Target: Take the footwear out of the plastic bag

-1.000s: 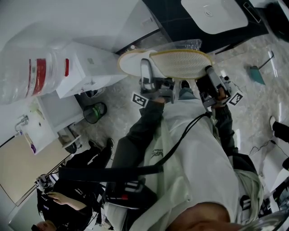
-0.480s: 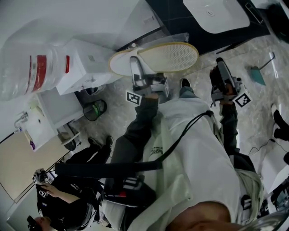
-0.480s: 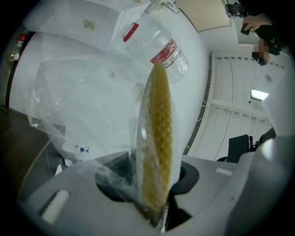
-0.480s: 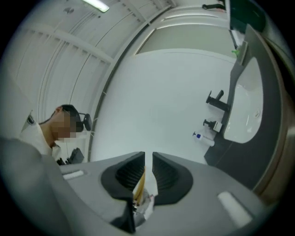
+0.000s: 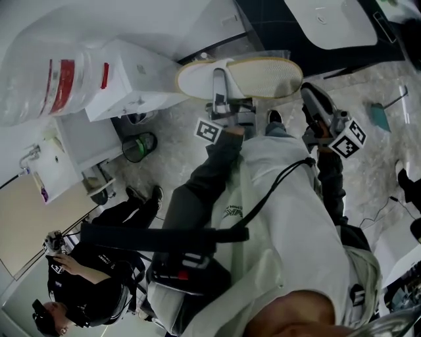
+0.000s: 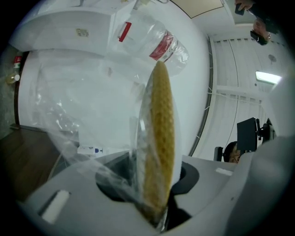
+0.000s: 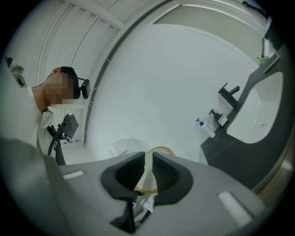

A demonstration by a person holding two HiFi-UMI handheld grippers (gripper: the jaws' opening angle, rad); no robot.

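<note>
A white slipper with a yellow ribbed sole [image 5: 247,76] is held up in front of me, still partly wrapped in a clear plastic bag [image 5: 276,54]. My left gripper [image 5: 227,99] is shut on its middle; the sole [image 6: 159,138] rises edge-on out of the left gripper [image 6: 154,203], with the bag film [image 6: 69,133] trailing to the left. My right gripper [image 5: 308,89] sits at the slipper's toe end. In the right gripper view the right gripper [image 7: 147,171] has its jaws nearly together, the slipper's rim [image 7: 160,150] filling the narrow slit.
A white cabinet [image 5: 141,72] and a clear bag with a red label [image 5: 59,85] are at the upper left. A green bin [image 5: 138,146] stands on the floor. A seated person [image 5: 92,283] is lower left. A sink [image 5: 329,20] is top right, a dustpan [image 5: 380,117] far right.
Half a second ago the right gripper was off to the right, apart from the slipper; now it is back at the toe end. The left gripper and slipper shifted slightly right.
</note>
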